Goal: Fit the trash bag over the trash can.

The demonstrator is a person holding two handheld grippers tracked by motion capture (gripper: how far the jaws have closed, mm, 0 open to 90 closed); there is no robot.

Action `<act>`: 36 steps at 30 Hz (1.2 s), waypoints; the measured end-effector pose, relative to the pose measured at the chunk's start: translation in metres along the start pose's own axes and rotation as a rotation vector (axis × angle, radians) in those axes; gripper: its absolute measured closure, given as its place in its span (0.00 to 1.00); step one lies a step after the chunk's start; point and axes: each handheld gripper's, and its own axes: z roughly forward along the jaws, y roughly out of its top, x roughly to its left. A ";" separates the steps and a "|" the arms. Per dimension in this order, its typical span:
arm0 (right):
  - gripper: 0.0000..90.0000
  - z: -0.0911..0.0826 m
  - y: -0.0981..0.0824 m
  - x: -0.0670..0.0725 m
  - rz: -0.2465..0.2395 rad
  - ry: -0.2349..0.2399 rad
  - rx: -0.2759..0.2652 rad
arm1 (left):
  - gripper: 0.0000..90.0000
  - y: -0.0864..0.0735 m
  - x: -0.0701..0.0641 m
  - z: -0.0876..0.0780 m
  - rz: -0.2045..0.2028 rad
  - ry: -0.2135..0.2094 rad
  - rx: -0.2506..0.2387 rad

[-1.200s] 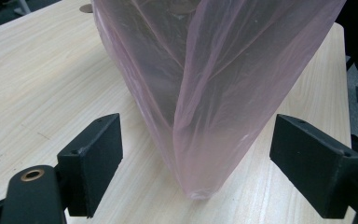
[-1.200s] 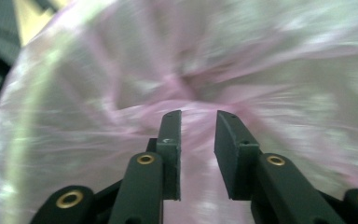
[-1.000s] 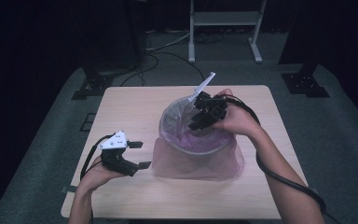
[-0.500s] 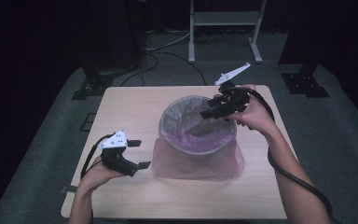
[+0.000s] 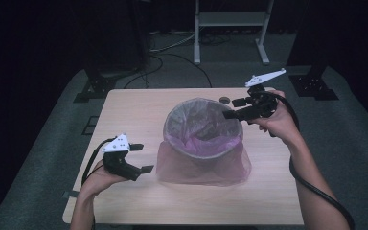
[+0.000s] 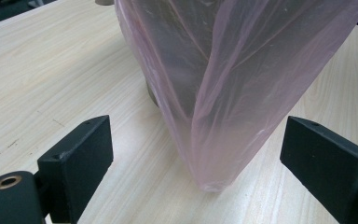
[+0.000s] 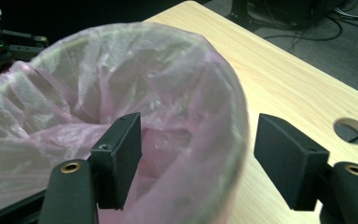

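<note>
A round bin (image 5: 203, 143) lined with a pink plastic bag (image 5: 211, 165) stands mid-table; the bag's edge is folded over the rim and hangs down the outside. My right gripper (image 5: 233, 108) hovers at the bin's far right rim. Its jaws have just been opening and stand open, with the bag-covered rim (image 7: 223, 116) between them and no pad pressing on it (image 7: 200, 135). My left gripper (image 5: 141, 157) rests low at the table's left, its jaws open after widening slightly. It faces the hanging bag (image 6: 223, 93) with nothing gripped (image 6: 198, 140).
The wooden table (image 5: 139, 110) has a round cable hole (image 5: 224, 99) just behind the bin, also visible as a hole (image 7: 352, 130) past the right jaw. A metal stand (image 5: 230, 28) and cables lie on the floor beyond.
My right gripper has moved from over the bin's mouth out to its right rim, and its jaws have spread apart. The left gripper has stayed put.
</note>
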 end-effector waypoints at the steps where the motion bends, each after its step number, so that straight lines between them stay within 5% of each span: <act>1: 0.35 -0.002 -0.003 -0.002 0.005 -0.005 0.000 | 0.09 0.000 0.000 0.001 0.001 -0.001 0.002; 21: 0.35 -0.032 -0.049 -0.021 0.090 -0.073 -0.073 | 0.09 -0.002 0.001 0.004 -0.010 -0.003 0.015; 36: 0.33 -0.036 -0.106 -0.031 0.173 -0.082 -0.120 | 0.09 -0.007 0.003 0.004 -0.025 0.006 0.027</act>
